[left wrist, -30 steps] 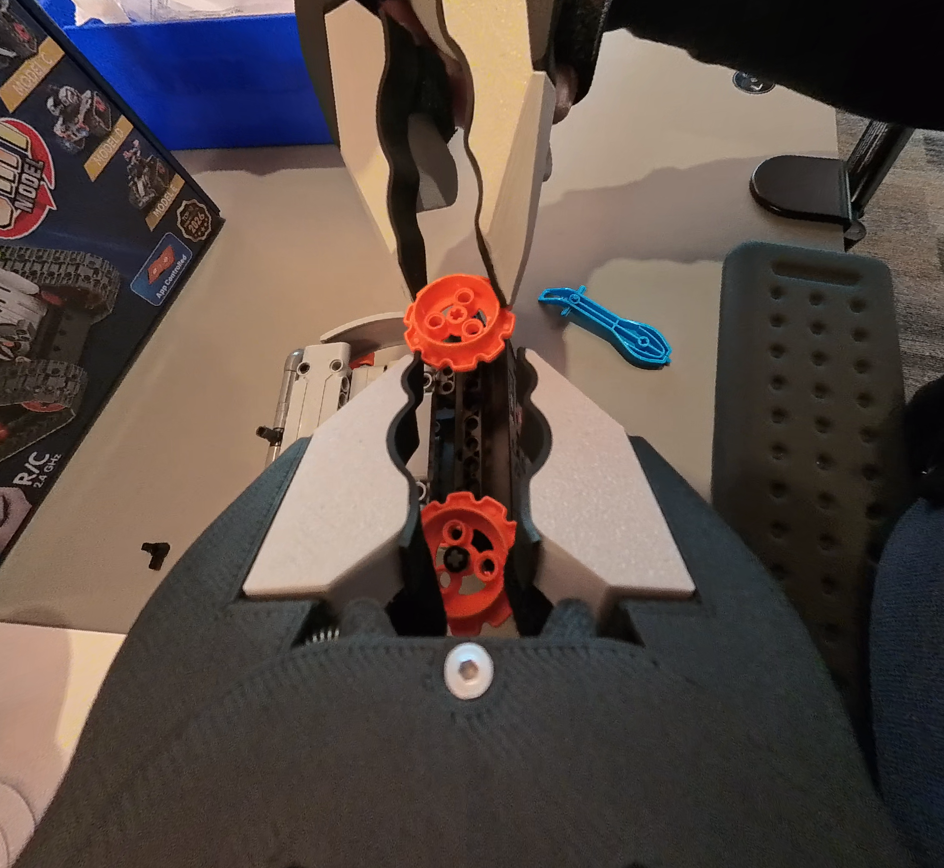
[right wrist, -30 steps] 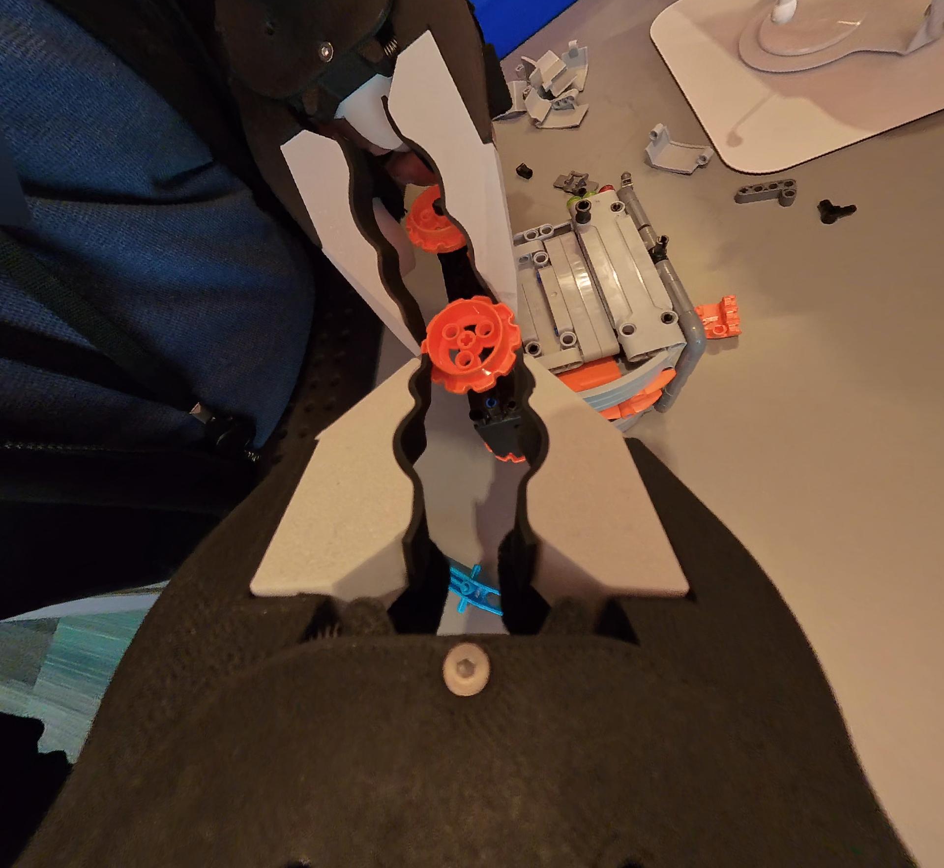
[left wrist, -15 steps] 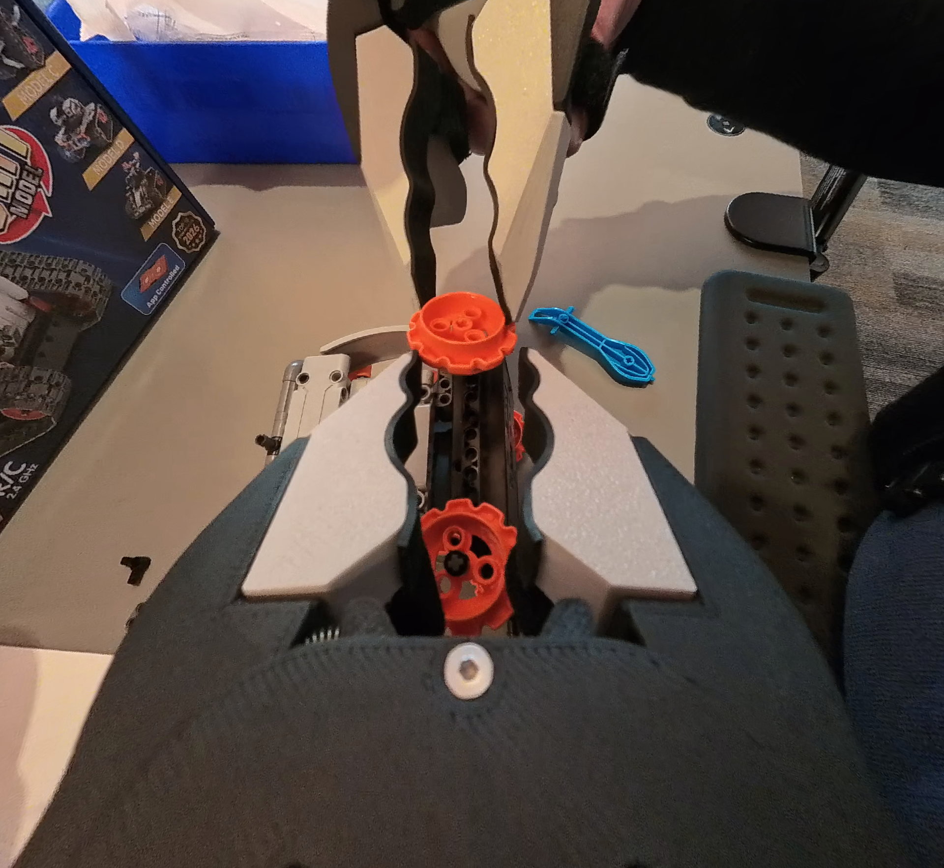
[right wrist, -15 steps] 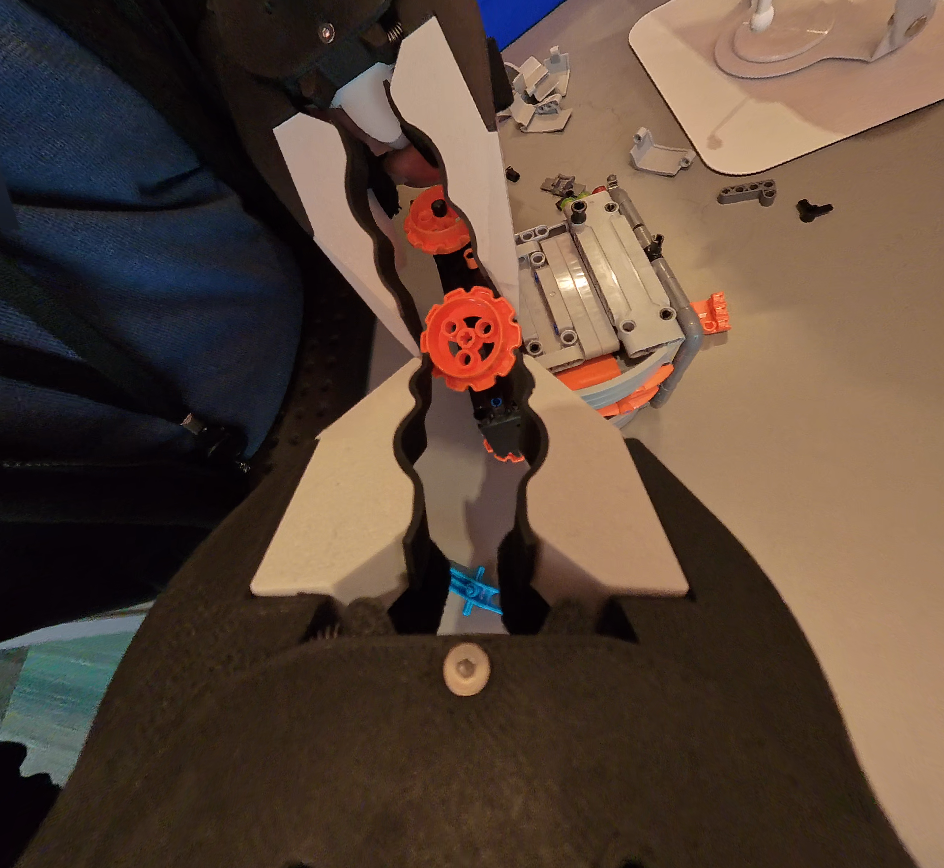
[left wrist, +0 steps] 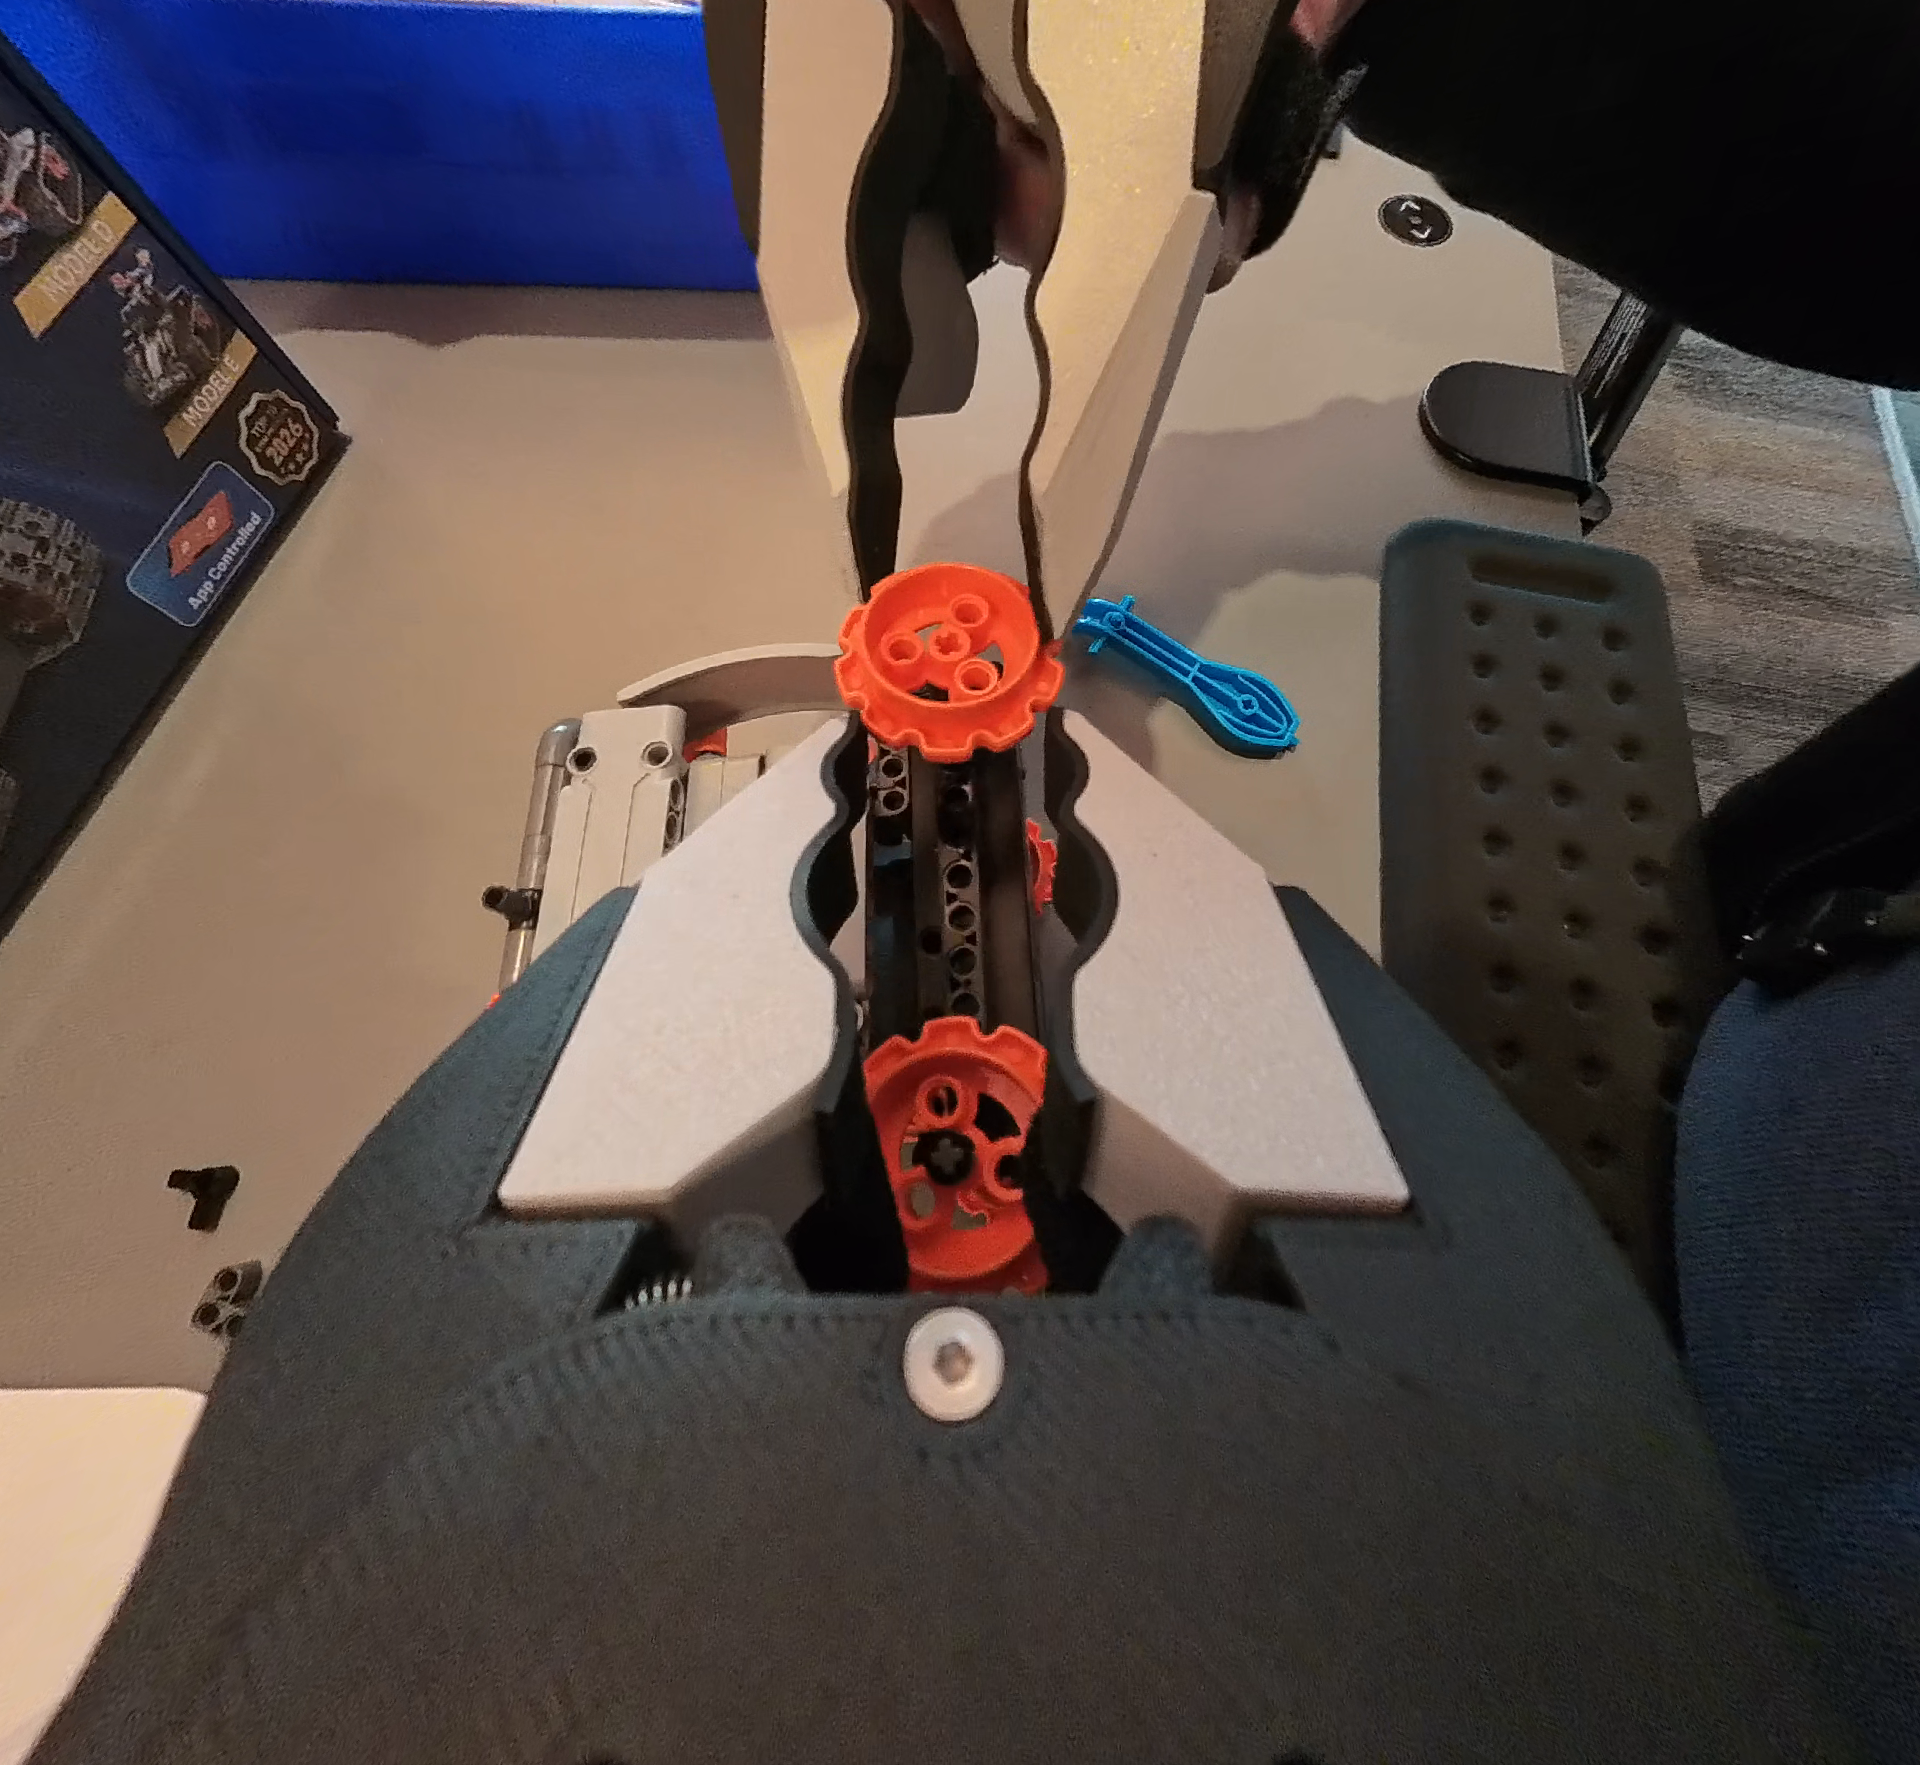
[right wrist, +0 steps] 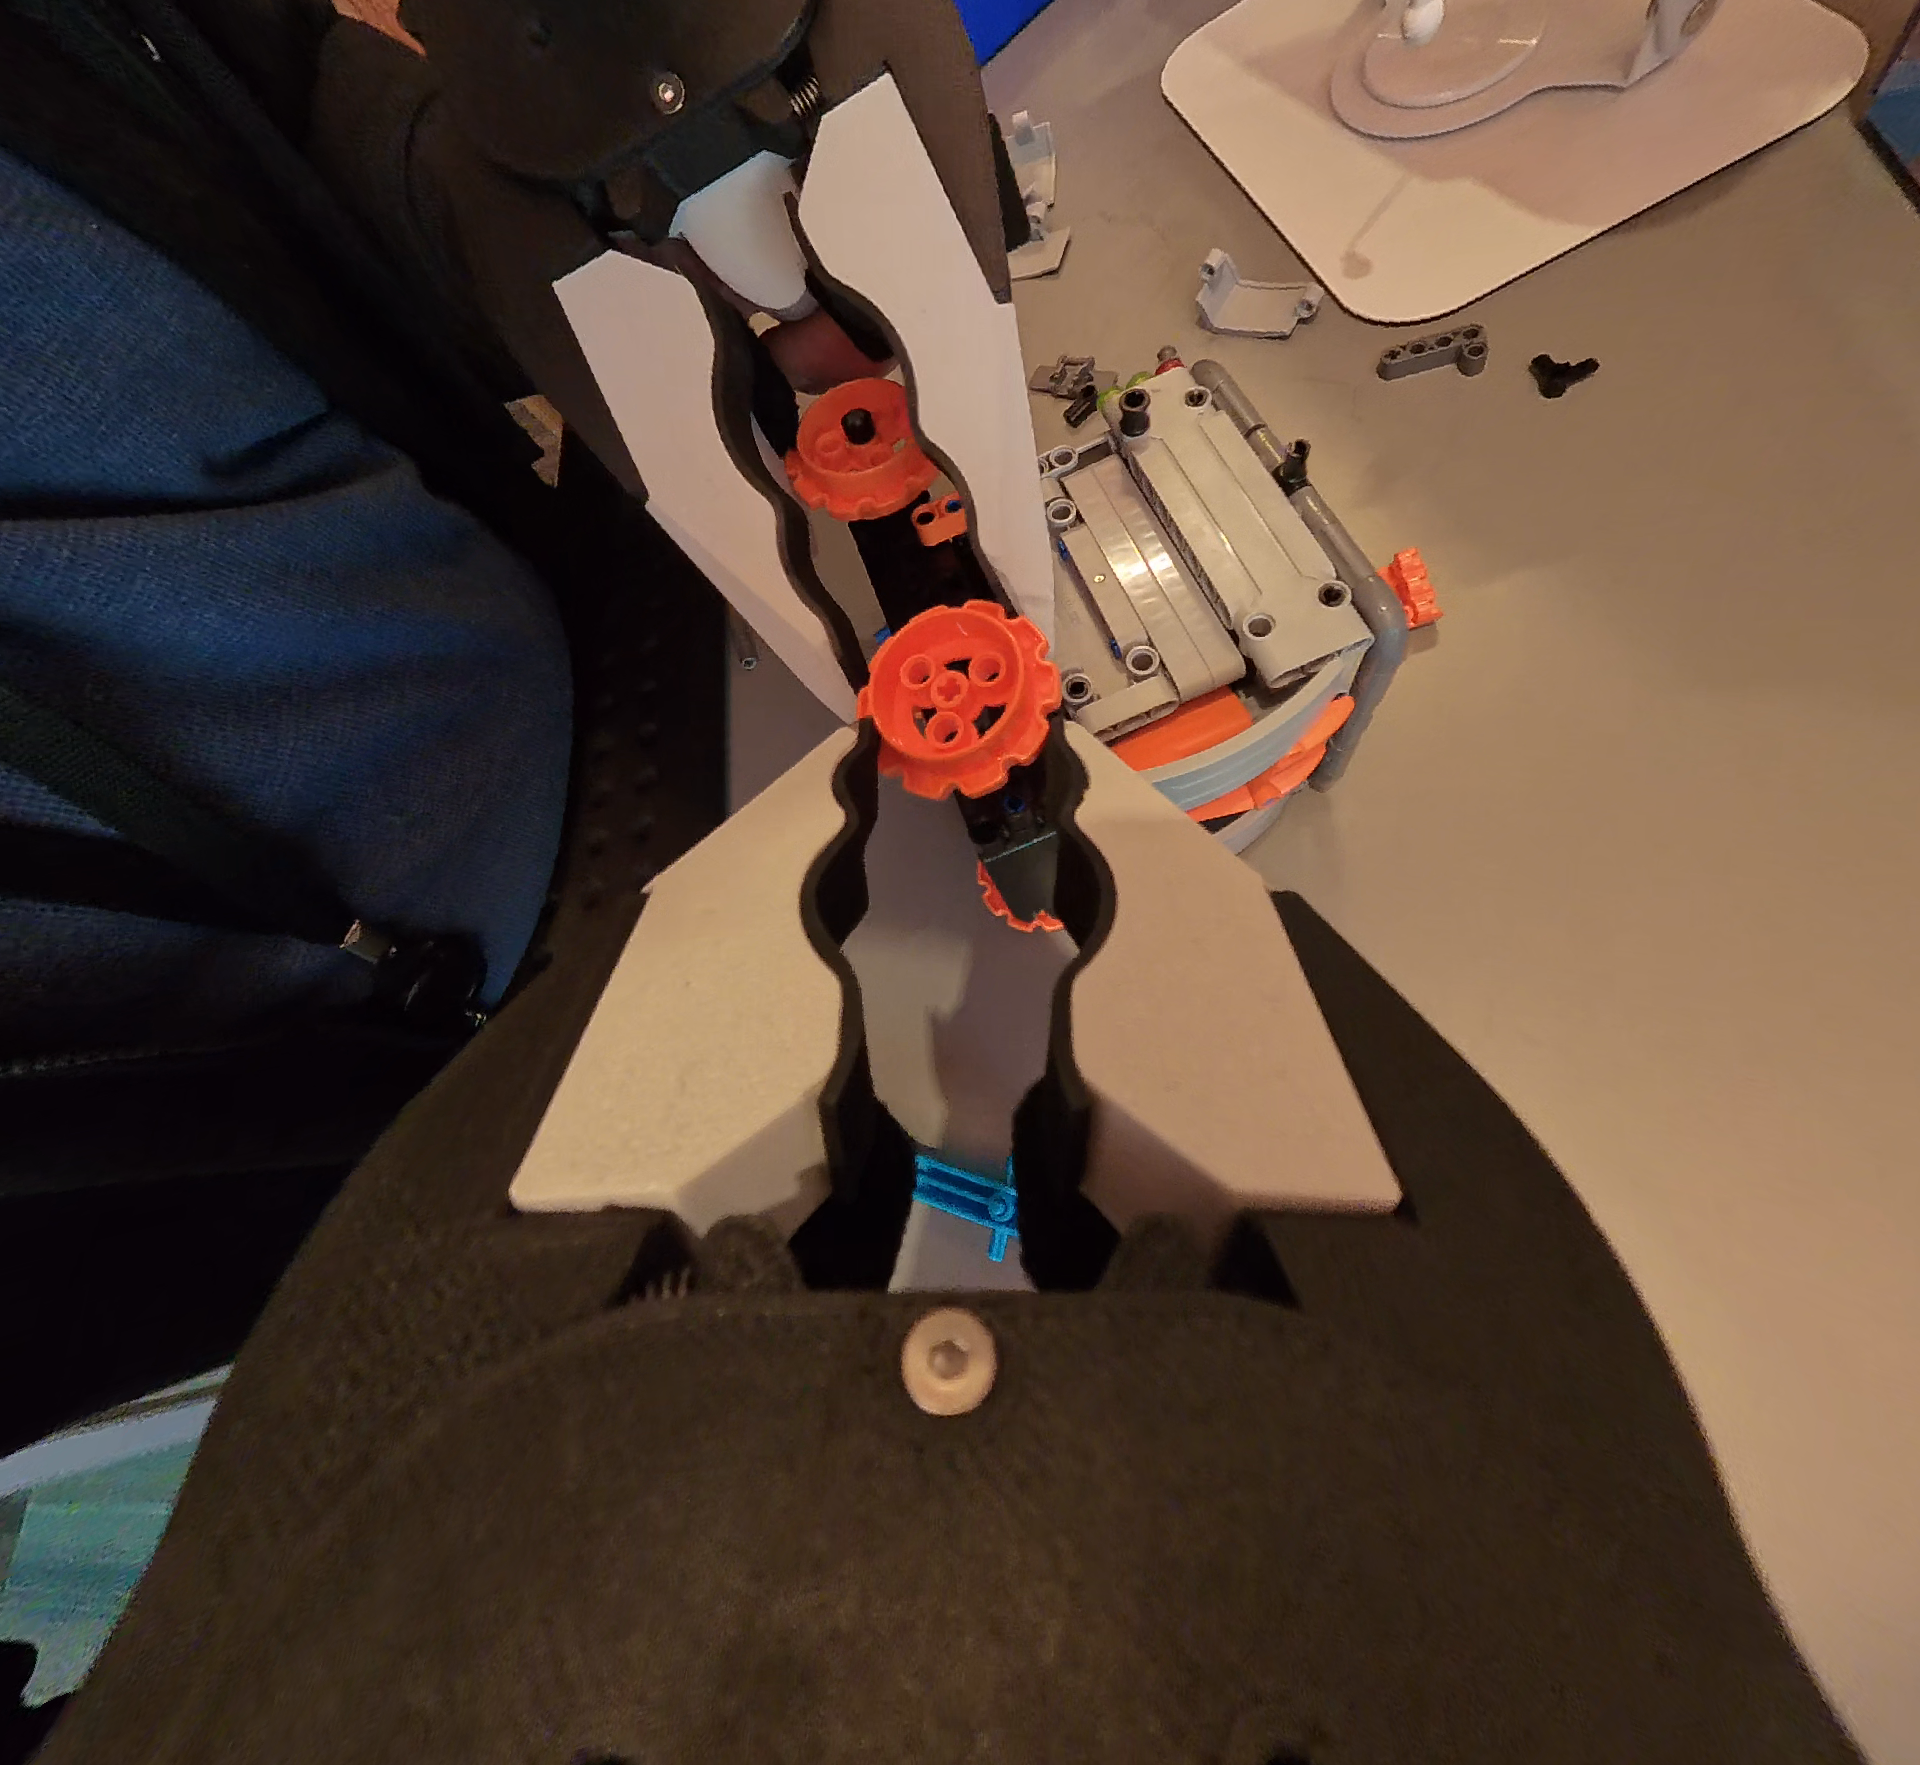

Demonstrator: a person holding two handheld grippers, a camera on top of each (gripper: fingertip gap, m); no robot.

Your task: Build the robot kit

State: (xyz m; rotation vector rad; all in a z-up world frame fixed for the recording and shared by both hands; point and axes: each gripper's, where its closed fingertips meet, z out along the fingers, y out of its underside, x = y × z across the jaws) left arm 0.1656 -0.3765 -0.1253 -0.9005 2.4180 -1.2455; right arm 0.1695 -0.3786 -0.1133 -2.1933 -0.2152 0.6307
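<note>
Pinching orange gear point(right wrist: 961, 699): right gripper point(right wrist: 961, 739).

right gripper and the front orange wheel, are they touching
Touching. In the right wrist view the right gripper has both fingertips pressed against the rim of the orange wheel; the left wrist view agrees.

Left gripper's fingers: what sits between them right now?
In the left wrist view, a black beam frame with orange sprocket wheels: one deep between the fingers, another at the tips, pinched by the right gripper.
</note>
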